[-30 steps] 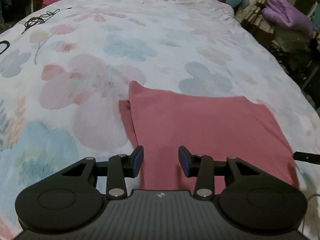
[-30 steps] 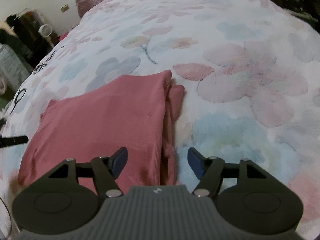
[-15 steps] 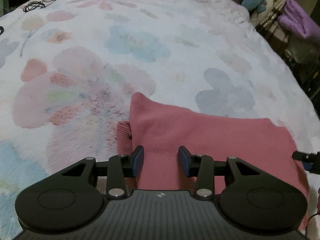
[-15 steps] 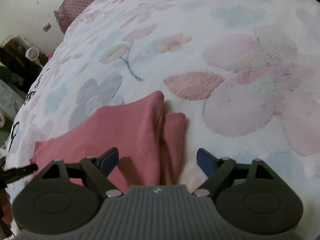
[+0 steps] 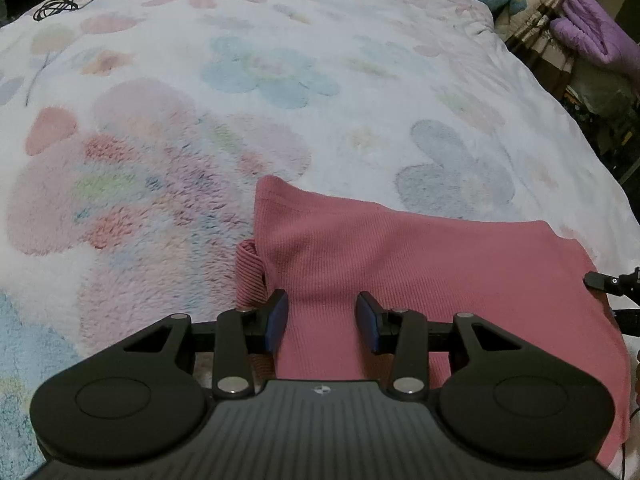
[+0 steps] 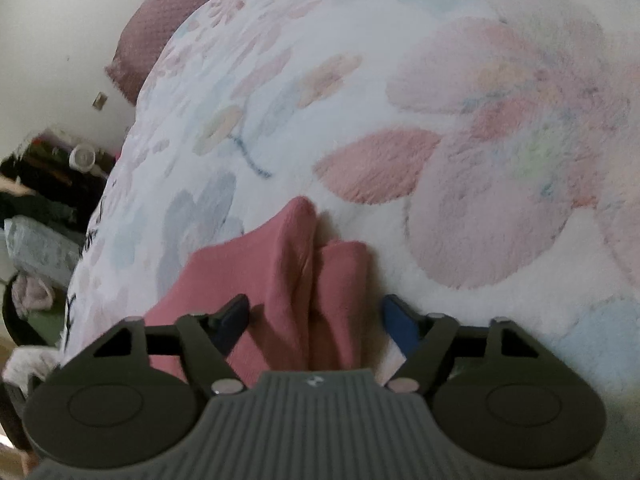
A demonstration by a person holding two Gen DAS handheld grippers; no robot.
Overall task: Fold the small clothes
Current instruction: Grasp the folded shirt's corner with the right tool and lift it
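A pink ribbed garment [image 5: 420, 268] lies partly folded on the flowered bedspread [image 5: 248, 80]. My left gripper [image 5: 322, 320] is open, low over the garment's near left edge, with a folded sleeve [image 5: 250, 276] beside its left finger. My right gripper [image 6: 316, 320] is open wide, its fingers on either side of the garment's folded right edge [image 6: 304, 276] in the right wrist view. The right gripper's tip also shows at the right edge of the left wrist view [image 5: 612, 280].
A black cable [image 5: 68, 2] lies at the far left of the bed. A mauve pillow [image 6: 168, 28] is at the head. Purple bedding [image 5: 596, 32] and clutter stand beyond the bed's right side. Clutter [image 6: 40, 200] sits beside the bed in the right wrist view.
Both grippers have moved forward and down toward the garment, which now fills more of each view. The right gripper has opened wider and tilted. The garment has not moved.
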